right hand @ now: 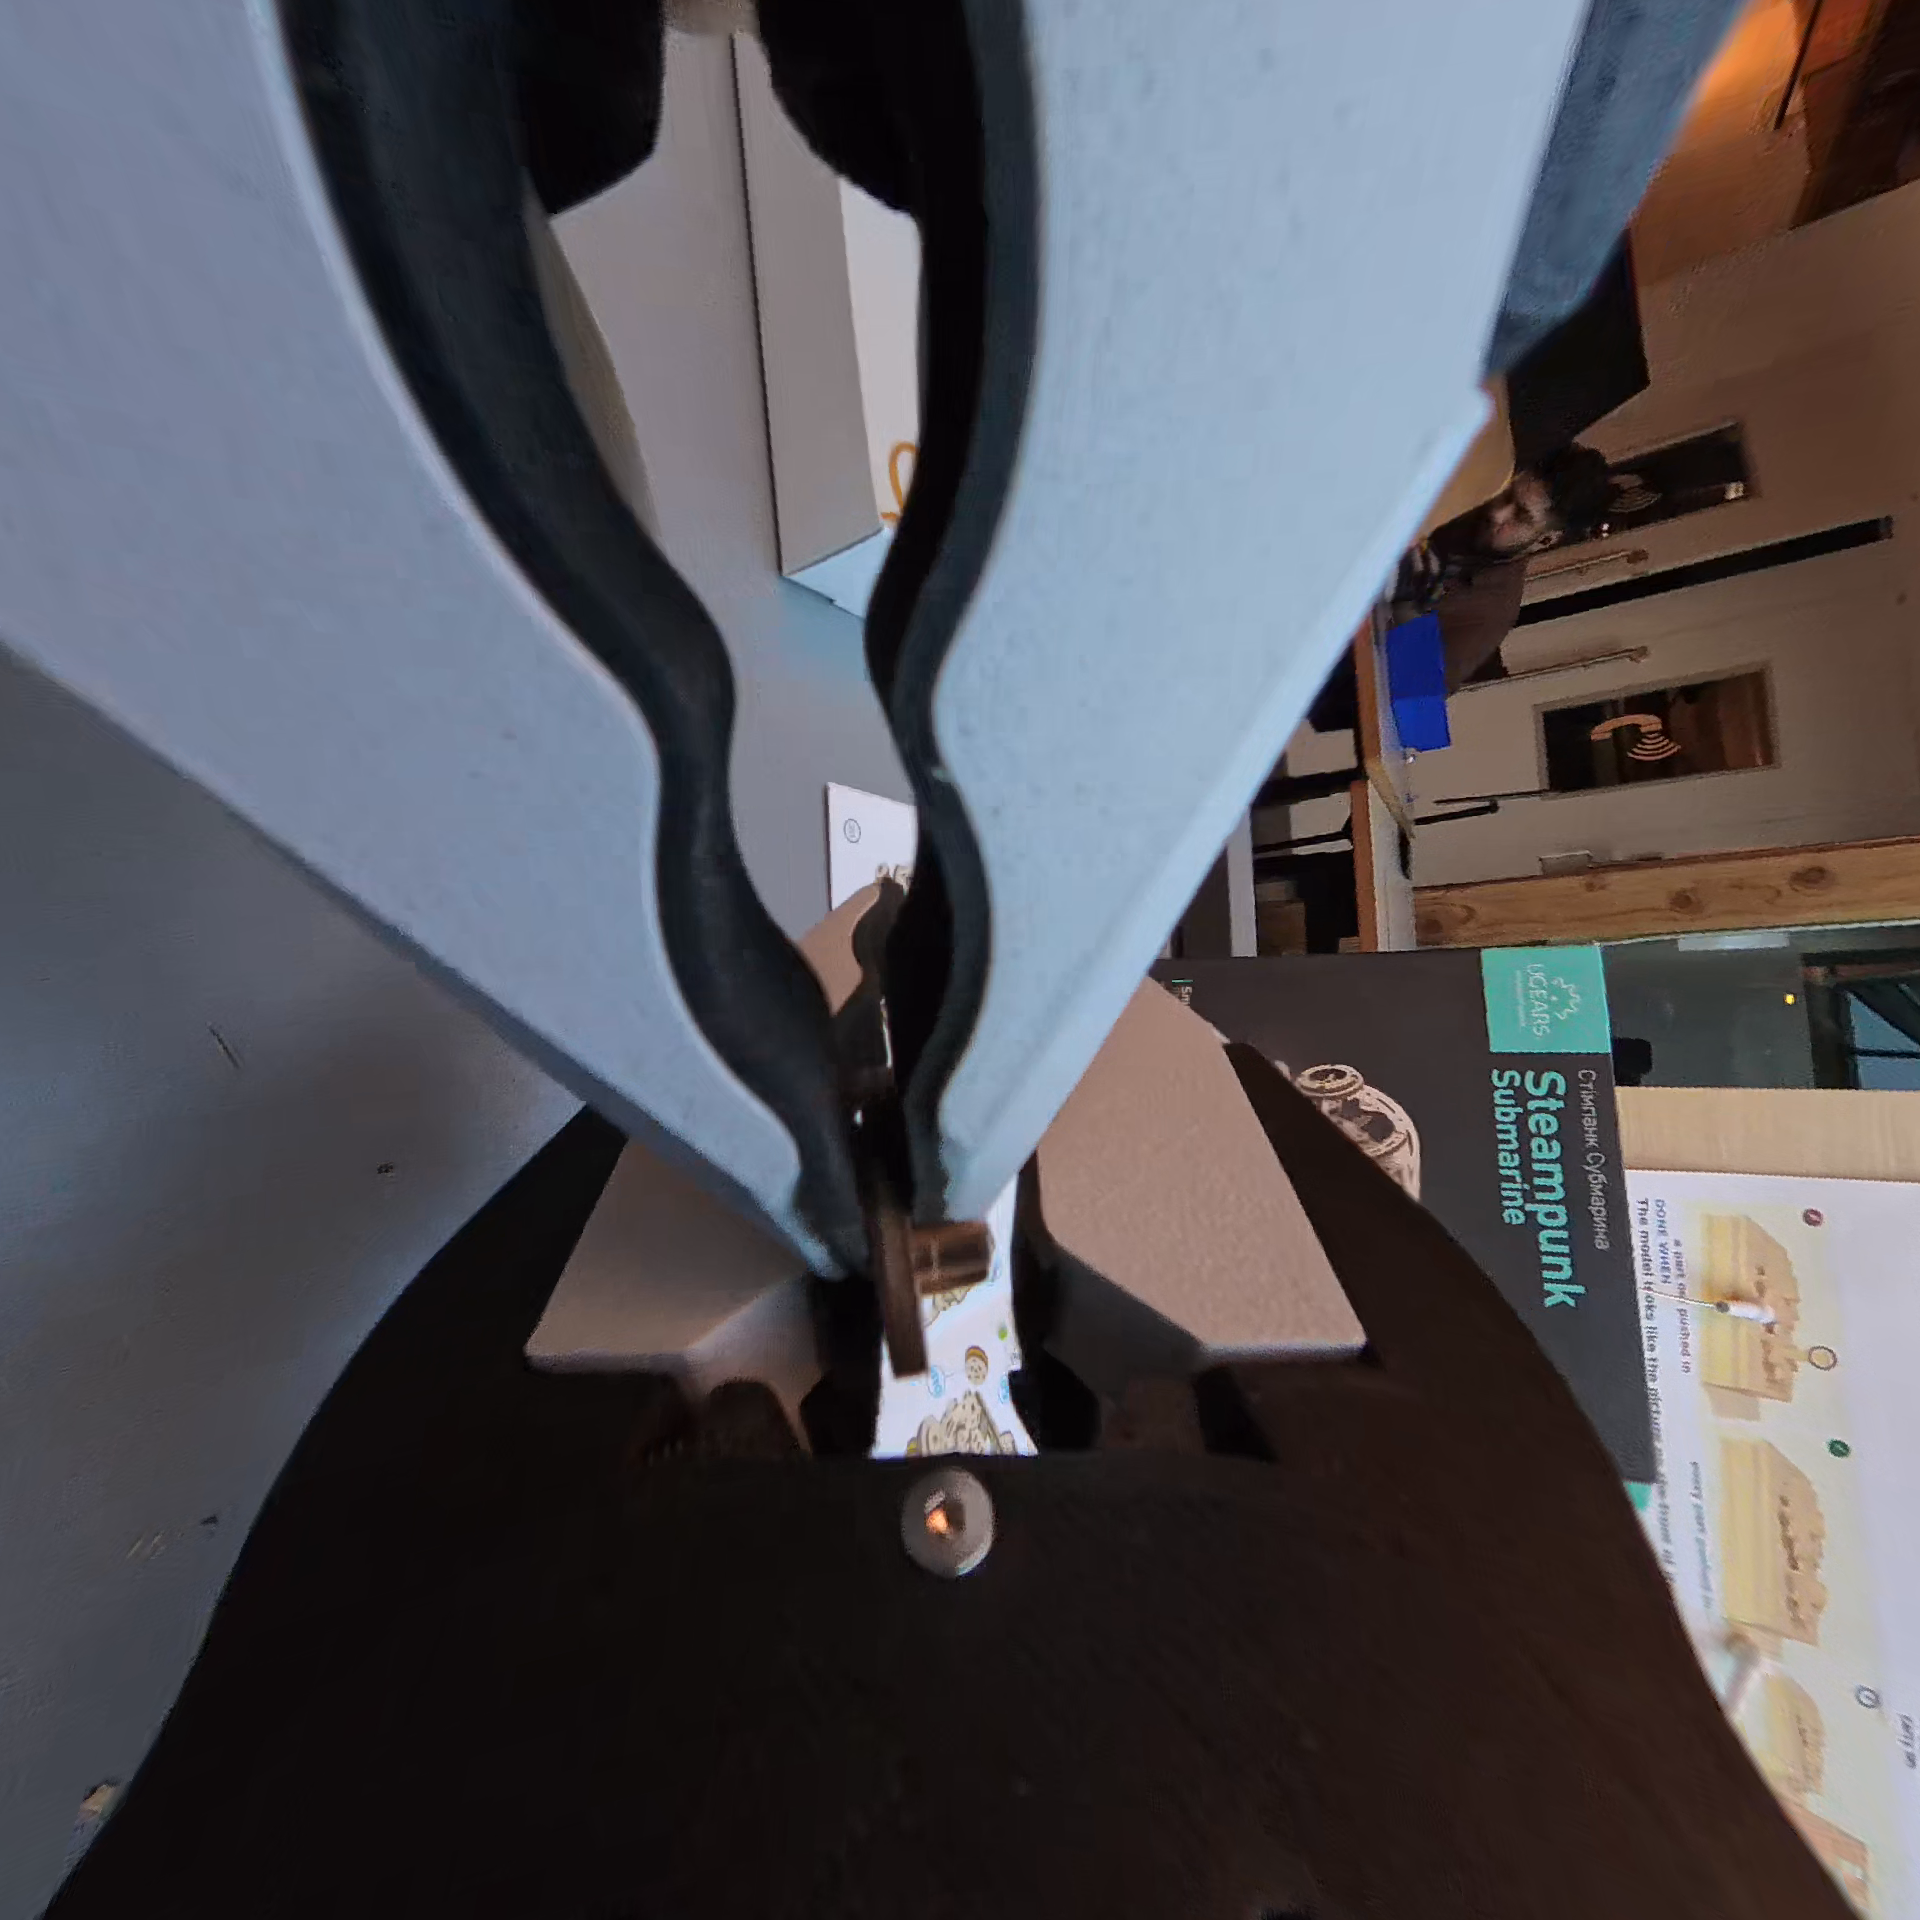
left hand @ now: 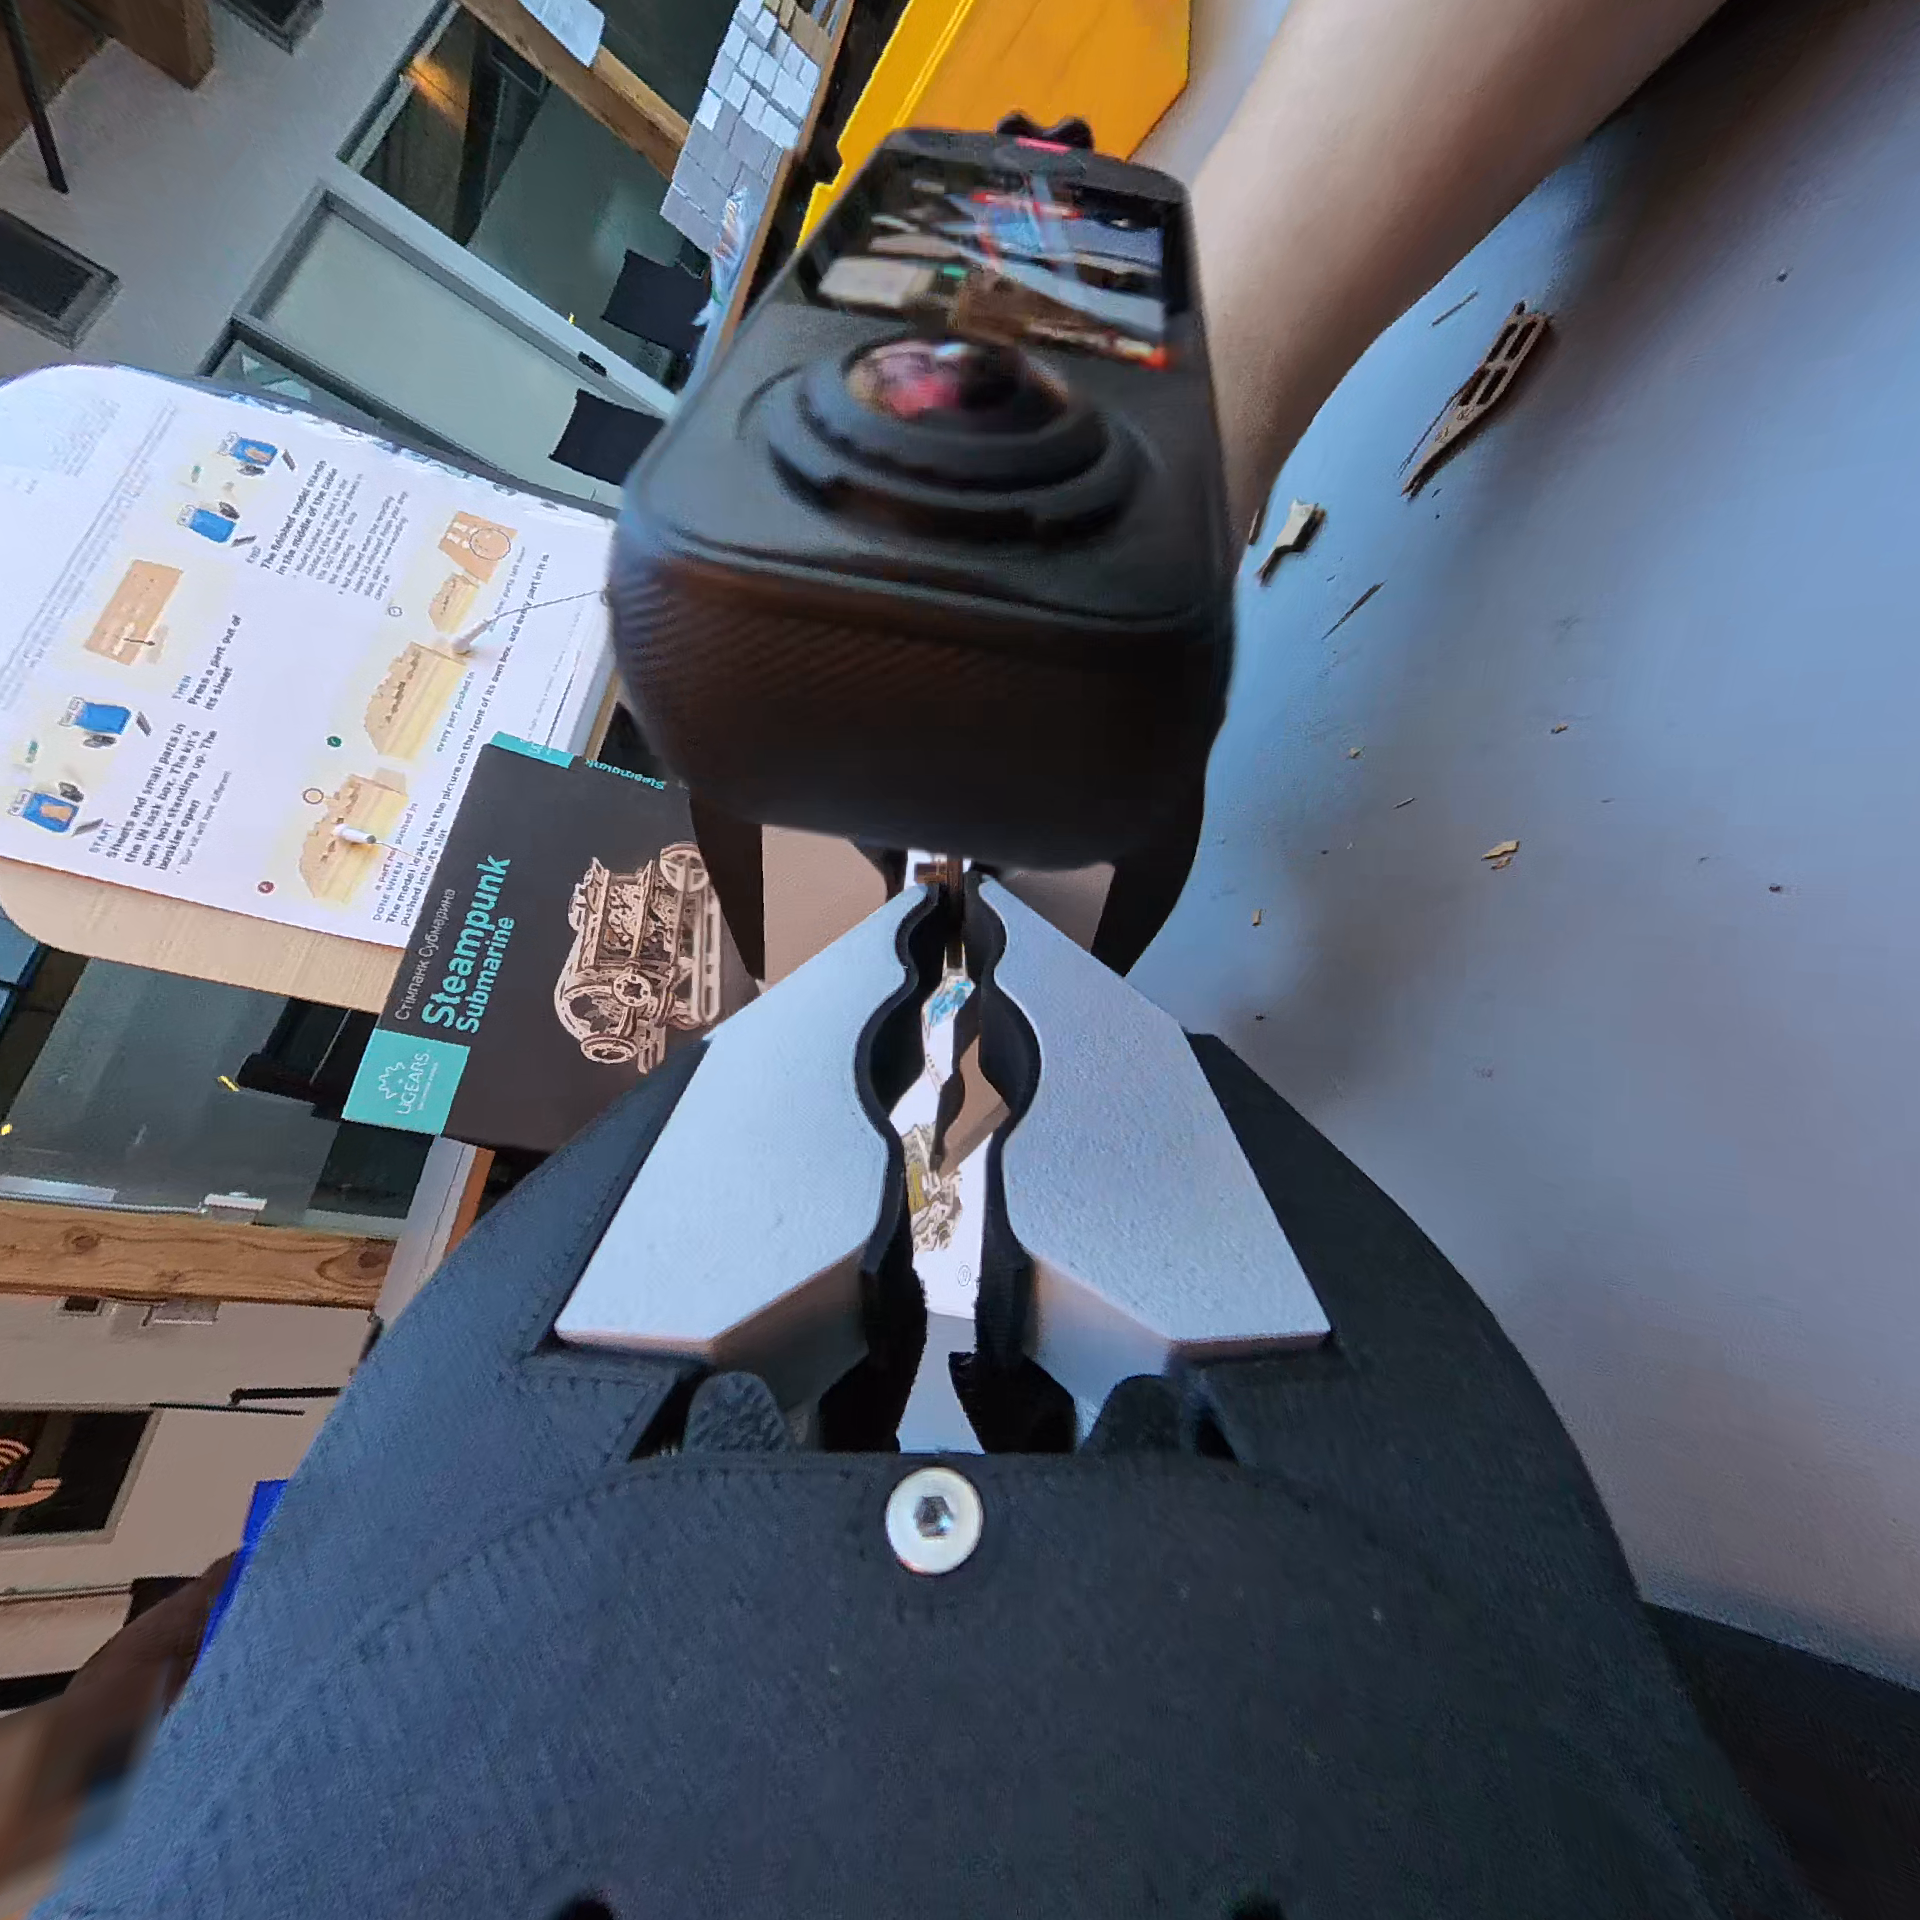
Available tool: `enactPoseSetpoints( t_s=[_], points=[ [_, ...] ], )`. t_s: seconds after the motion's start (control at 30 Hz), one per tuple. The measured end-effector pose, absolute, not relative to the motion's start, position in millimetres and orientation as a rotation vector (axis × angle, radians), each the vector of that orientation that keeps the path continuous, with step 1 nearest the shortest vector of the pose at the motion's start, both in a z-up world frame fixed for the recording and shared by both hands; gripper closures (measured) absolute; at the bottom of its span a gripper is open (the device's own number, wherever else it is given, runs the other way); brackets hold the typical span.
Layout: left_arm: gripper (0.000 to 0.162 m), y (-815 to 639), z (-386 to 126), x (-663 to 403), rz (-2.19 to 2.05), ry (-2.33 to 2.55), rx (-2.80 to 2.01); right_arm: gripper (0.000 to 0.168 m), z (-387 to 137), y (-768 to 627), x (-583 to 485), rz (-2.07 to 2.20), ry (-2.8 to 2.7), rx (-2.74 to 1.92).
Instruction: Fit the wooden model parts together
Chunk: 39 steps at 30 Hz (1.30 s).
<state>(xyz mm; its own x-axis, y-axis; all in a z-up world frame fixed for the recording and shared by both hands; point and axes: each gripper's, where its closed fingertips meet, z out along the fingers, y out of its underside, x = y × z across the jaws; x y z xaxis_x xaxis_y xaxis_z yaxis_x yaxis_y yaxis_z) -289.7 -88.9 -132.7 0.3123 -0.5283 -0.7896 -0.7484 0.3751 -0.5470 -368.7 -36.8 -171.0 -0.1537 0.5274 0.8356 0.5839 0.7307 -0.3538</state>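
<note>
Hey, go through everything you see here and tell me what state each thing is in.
left gripper: fingers shut on the wooden part.
wooden part: pinched between the fingertips.
right gripper: fingertips hidden, cannot tell.
kit box: standing upright.
wood scraps: lying loose on the table.

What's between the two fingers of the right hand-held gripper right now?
The left hand-held gripper, its tips pinching a flat wooden part, reaches in between the spread fingers of the right hand-held gripper. The right wrist view shows it.
</note>
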Motion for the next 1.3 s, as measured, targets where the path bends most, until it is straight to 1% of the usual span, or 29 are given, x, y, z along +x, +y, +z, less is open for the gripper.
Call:
enactPoseSetpoints(
  t_s=[0.03, 0.07, 0.2, 0.4, 0.67, 0.9, 1.3],
  points=[
    [0.161, -88.7, -132.6, -289.9, 0.233, 1.352, -1.271, 0.154, -172.5, -37.4, -368.3, -0.056, -1.817, -0.881],
    [0.161, -88.2, -133.5, -290.5, 0.247, 1.357, -1.268, 0.161, -174.5, -37.7, -367.5, -0.063, -1.828, -0.874],
    [0.161, -88.2, -137.6, -289.2, 0.288, 1.389, -1.243, 0.162, -176.0, -34.9, -365.5, -0.129, -1.828, -0.834],
    [0.160, -90.1, -131.0, -288.2, 0.282, 1.369, -1.225, 0.166, -164.7, -35.1, -365.6, -0.132, -1.771, -0.819],
    [0.159, -87.9, -126.4, -290.0, 0.271, 1.326, -1.240, 0.166, -151.1, -26.0, -364.8, -0.204, -1.666, -0.826],
    [0.162, -85.9, -131.3, -291.7, 0.228, 1.318, -1.286, 0.156, -162.0, -27.7, -365.3, -0.188, -1.714, -0.847],
    [0.161, -86.6, -134.9, -291.7, 0.274, 1.358, -1.260, 0.163, -167.6, -34.2, -364.6, -0.121, -1.768, -0.831]
  ],
)
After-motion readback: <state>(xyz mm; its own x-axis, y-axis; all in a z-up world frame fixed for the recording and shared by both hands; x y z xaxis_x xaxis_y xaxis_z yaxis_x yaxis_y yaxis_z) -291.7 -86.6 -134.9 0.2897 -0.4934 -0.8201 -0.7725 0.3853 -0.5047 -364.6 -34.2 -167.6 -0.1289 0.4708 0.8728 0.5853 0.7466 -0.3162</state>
